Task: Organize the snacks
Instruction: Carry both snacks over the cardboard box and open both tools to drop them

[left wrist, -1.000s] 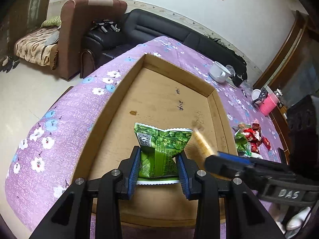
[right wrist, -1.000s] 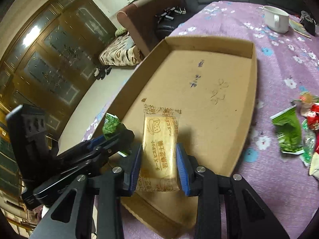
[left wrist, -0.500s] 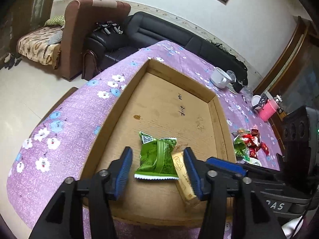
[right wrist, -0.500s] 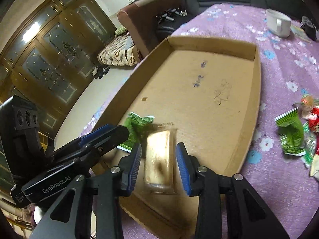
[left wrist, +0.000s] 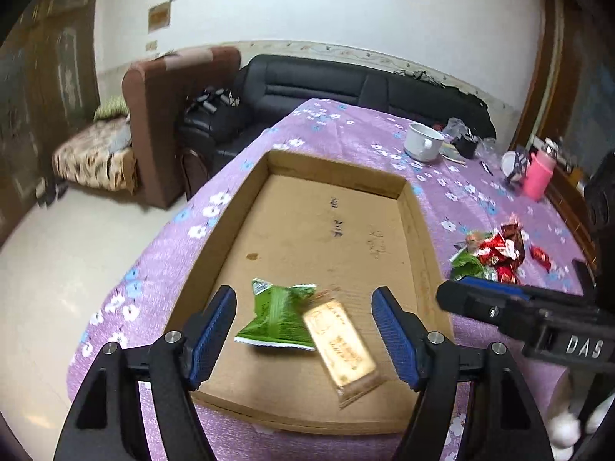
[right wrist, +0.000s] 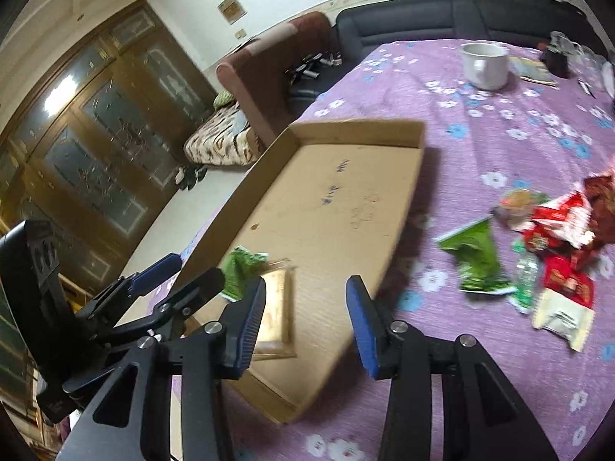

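A shallow cardboard tray [left wrist: 423, 230] [right wrist: 407, 192] lies on the purple flowered tablecloth. A green snack packet [left wrist: 278, 317] [right wrist: 240, 269] and a tan biscuit packet [left wrist: 342, 345] [right wrist: 275, 307] lie side by side on its near end. My left gripper [left wrist: 303, 336] is open and empty, above and behind them. My right gripper [right wrist: 305, 326] is open and empty over the tray's near right edge; it also shows in the left wrist view [left wrist: 499, 303]. A pile of loose snacks [right wrist: 553, 238] [left wrist: 494, 253], red, green and white, lies on the cloth right of the tray.
A white mug [left wrist: 423, 142] [right wrist: 484, 65] stands beyond the tray. A pink cup [left wrist: 538, 173] and small clutter sit at the far right. A black sofa [left wrist: 346, 84] and a brown armchair [left wrist: 165, 107] stand past the table's far edge.
Both grippers opened and let go of their packets, which now lie in the tray. Both grippers have drawn back and up; the right one swung right.
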The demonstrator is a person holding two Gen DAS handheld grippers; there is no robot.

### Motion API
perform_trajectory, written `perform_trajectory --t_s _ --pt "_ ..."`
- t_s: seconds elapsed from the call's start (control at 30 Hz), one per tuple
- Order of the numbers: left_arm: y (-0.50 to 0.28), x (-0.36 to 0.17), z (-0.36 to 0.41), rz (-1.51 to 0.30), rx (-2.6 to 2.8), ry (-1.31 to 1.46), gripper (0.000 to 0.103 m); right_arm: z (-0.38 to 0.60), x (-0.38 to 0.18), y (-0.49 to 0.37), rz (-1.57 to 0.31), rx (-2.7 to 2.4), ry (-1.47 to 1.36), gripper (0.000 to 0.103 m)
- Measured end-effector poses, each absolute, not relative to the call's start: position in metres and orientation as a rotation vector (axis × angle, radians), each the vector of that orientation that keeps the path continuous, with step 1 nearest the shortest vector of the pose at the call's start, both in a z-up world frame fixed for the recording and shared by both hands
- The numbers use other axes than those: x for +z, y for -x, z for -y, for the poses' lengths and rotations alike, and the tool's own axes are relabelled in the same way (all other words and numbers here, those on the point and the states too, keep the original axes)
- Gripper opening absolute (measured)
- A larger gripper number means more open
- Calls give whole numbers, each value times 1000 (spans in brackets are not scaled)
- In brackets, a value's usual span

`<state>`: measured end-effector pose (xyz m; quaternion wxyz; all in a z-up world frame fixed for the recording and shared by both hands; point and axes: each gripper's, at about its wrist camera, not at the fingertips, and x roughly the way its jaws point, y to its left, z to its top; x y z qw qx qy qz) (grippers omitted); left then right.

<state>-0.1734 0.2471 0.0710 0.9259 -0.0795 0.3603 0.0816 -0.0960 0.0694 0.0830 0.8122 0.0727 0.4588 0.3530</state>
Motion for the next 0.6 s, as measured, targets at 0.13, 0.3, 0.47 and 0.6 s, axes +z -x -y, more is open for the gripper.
perform_trajectory --t_s 0.13,0.3,0.47,0.6 --pt "170 75 -229 -749 158 110 77 -34 84 90 -960 706 -218 45" --pt "162 76 -205 -771 135 62 77 11 81 83 -943 645 -284 46" --pt "154 76 -179 -790 112 17 77 63 69 74 -936 566 -349 46" --pt "144 75 -161 -814 59 32 77 107 59 65 -934 490 -389 46"
